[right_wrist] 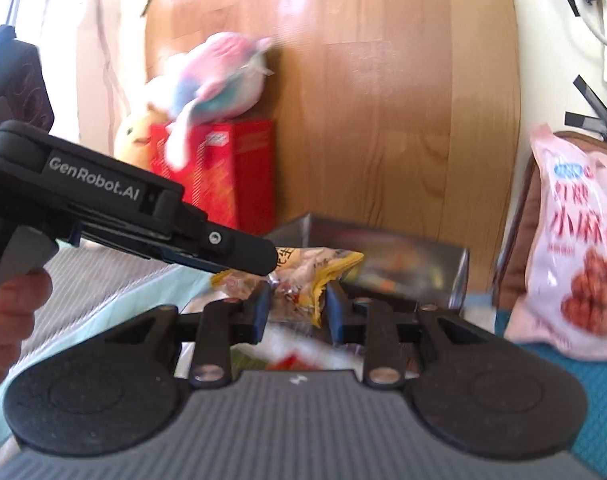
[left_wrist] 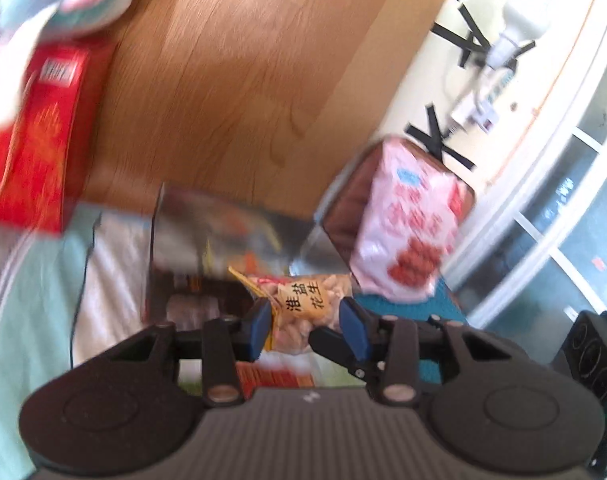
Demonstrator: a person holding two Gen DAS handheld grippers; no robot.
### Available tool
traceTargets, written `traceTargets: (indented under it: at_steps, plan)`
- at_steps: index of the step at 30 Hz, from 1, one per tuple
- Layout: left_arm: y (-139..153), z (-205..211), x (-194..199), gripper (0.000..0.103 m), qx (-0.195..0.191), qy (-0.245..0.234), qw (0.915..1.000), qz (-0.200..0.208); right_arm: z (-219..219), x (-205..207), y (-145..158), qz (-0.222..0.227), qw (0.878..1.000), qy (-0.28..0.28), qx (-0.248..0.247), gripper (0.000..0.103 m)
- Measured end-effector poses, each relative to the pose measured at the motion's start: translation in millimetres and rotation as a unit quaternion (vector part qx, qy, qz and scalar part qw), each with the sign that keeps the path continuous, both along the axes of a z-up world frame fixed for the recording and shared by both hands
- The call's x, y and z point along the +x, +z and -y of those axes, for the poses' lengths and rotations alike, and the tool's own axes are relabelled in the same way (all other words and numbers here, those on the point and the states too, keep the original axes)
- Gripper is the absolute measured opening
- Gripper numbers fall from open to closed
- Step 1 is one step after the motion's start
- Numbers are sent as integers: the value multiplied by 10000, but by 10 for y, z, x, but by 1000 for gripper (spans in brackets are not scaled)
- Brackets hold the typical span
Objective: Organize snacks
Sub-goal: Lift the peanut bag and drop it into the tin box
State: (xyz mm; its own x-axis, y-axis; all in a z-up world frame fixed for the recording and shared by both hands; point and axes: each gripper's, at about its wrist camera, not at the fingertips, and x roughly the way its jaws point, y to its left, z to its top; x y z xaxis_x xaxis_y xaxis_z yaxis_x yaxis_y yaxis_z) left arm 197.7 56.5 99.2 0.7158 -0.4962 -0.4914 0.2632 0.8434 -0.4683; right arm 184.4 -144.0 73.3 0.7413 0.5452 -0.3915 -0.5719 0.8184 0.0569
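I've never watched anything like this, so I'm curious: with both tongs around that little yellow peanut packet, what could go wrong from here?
1. Both the left tongs and the right tongs seem to be on the same peanut packet; pulling apart could tear it.
2. The pictures are motion-blurred, so the packet might slip in a fast move.
3. The pink snack bag leans upright close by; a swing might knock it over.
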Motion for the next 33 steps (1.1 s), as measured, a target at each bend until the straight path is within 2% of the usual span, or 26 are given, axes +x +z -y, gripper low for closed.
traceTargets:
  at_steps: [6, 8, 11, 14, 16, 18, 21, 23, 27, 28, 29, 30, 31, 33]
  plan:
    - [-96, 24, 585, 42, 392, 376, 9984, -170, -152, 712, -64, -500, 9987, -52, 73, 37]
    - [-161, 37, 661, 51, 593, 540, 9965, -223, -207, 839, -120, -680, 9977, -32, 79, 48]
    - [-179, -15, 628, 53, 599, 642, 9960, -140, -218, 915, -120, -773, 9969, -66, 104, 52]
    - [-53, -76, 403, 53, 494, 685, 9964, 126, -73, 753, -25, -567, 9980, -139, 246, 52]
    - [38, -132, 178, 53, 391, 642, 9966, 339, 169, 579, 45, -496, 9976, -191, 441, 52]
    - [54, -150, -37, 53, 200, 471, 9981, 356, 464, 390, 35, -538, 9961, -345, 603, 52]
    - [-59, -85, -280, 53, 8, 91, 9998, 183, 830, 149, -107, -816, 9930, -520, 681, 62]
    - [-208, 7, -367, 53, -121, -144, 9998, -74, 954, -17, -244, -1011, 9918, -539, 569, 69]
    - [-489, 237, -417, 53, -266, -370, 9972, -591, 969, -290, -492, -1271, 9901, -578, 135, 70]
    - [-535, 295, -411, 53, -277, -418, 9962, -712, 914, -308, -548, -1333, 9895, -552, 3, 69]
    - [-571, 352, -407, 53, -289, -465, 9952, -811, 851, -319, -604, -1403, 9885, -528, -176, 60]
    - [-586, 402, -426, 53, -282, -498, 9946, -866, 786, -330, -649, -1412, 9880, -507, -354, 46]
    - [-601, 455, -448, 53, -238, -518, 9944, -887, 734, -345, -676, -1348, 9883, -499, -515, 17]
    - [-599, 529, -489, 53, -116, -540, 9947, -862, 714, -382, -682, -1200, 9882, -552, -774, 13]
